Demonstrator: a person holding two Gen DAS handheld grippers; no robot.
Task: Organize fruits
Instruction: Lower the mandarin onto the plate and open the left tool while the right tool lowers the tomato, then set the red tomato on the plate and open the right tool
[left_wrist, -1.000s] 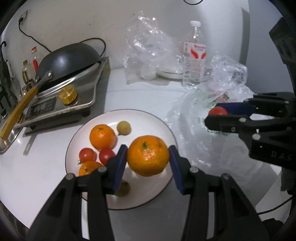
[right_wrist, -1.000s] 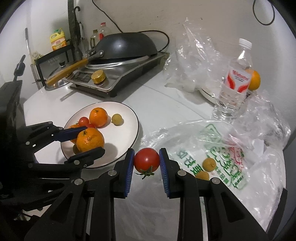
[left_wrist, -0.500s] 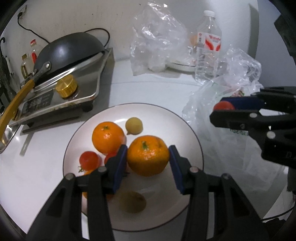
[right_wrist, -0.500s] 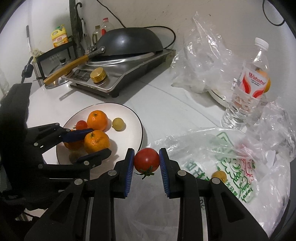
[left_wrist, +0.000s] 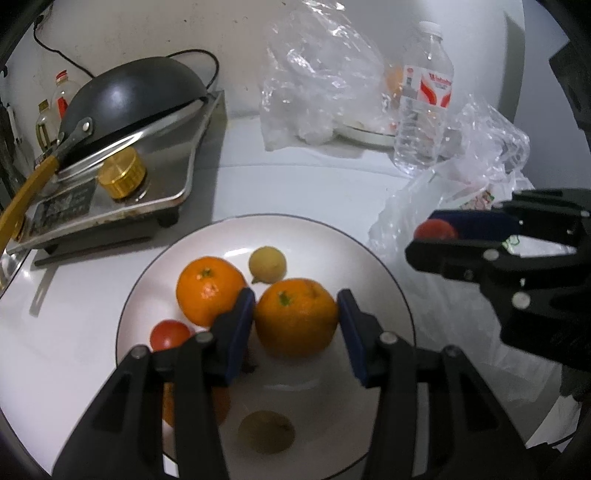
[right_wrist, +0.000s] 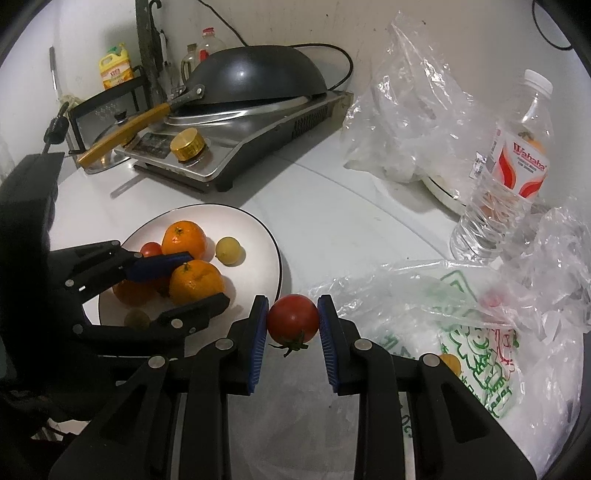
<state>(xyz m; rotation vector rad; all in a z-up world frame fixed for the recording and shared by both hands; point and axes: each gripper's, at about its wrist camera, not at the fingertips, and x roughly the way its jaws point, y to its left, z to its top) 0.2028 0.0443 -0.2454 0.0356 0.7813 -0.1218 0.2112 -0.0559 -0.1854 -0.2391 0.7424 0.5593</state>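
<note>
My left gripper (left_wrist: 295, 325) is shut on an orange (left_wrist: 296, 318) and holds it just over the white plate (left_wrist: 332, 236). On the plate lie another orange (left_wrist: 207, 290), a small yellow fruit (left_wrist: 267, 264), a tomato (left_wrist: 169, 334) and a brownish fruit (left_wrist: 266, 431). My right gripper (right_wrist: 293, 321) is shut on a red tomato (right_wrist: 293, 318), stem down, beside the plate's (right_wrist: 258, 225) right rim, in front of the printed plastic bag (right_wrist: 476, 332). A small orange-yellow fruit (right_wrist: 451, 363) lies in that bag.
An induction cooker (right_wrist: 236, 147) with a black wok (right_wrist: 255, 79) stands behind the plate. A water bottle (right_wrist: 506, 173), crumpled clear bags (right_wrist: 406, 122) and a second plate (left_wrist: 365, 134) fill the back right. Bottles and a rack (right_wrist: 114, 74) stand at the far left.
Both grippers have moved forward and slightly down with their fruit. The orange now hangs further in over the plate, and the tomato has come closer to the plate's rim.
</note>
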